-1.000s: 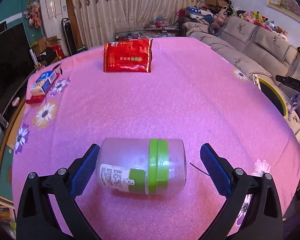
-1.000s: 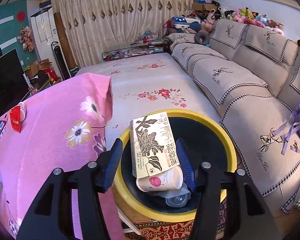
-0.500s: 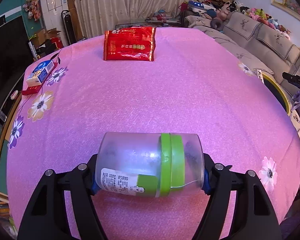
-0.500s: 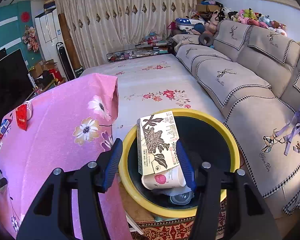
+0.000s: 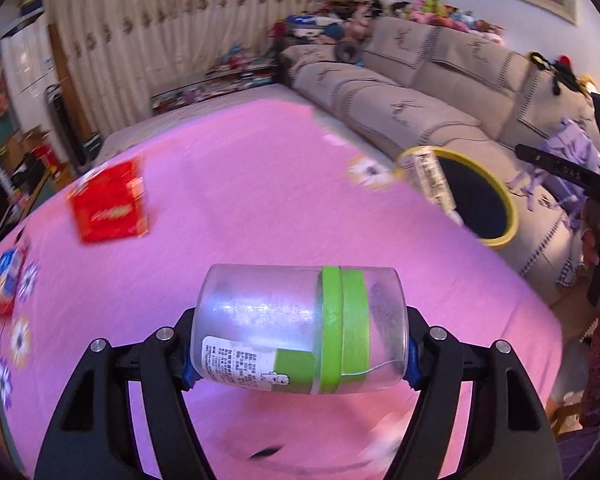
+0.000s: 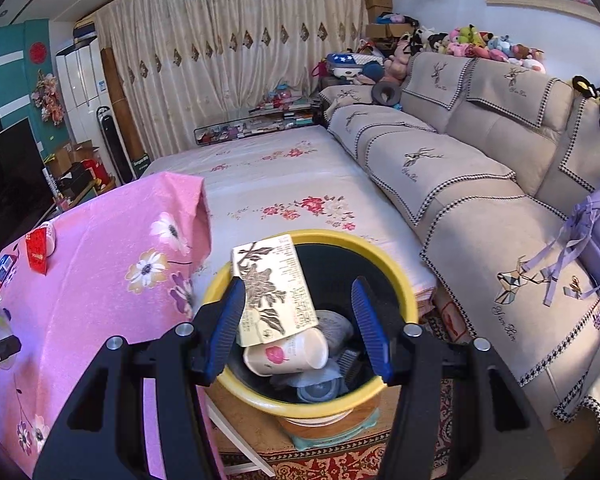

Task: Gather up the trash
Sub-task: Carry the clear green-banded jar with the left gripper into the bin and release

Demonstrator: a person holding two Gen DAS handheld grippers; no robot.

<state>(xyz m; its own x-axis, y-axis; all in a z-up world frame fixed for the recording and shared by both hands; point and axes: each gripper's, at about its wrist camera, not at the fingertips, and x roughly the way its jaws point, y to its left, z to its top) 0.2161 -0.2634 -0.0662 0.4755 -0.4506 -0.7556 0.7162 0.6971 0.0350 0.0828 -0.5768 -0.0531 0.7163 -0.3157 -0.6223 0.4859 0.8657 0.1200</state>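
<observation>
The left claw is clamped on a clear plastic jar with a green band, gripped end to end and held on its side above the pink worktop. The right claw hangs part open with nothing between its pads, over the yellow-rimmed bin that stands just beside the worktop's edge.

What could go wrong: the jar is smooth and round, and it is pinched only at its two ends, so a fast swing toward the bin could let it twist or slip out onto the worktop or the floor. The left view is blurred, which suggests a quick move. The bin already looks fairly full, with a tall carton leaning across its mouth; a jar dropped on that could bounce off the rim. The right claw over the opening may also be in the way.

Counted: one jar in hand; one bin; in the bin, one carton, one paper cup and some items below that I cannot make out. On the worktop, one red packet and one small blue box near its far edge.
</observation>
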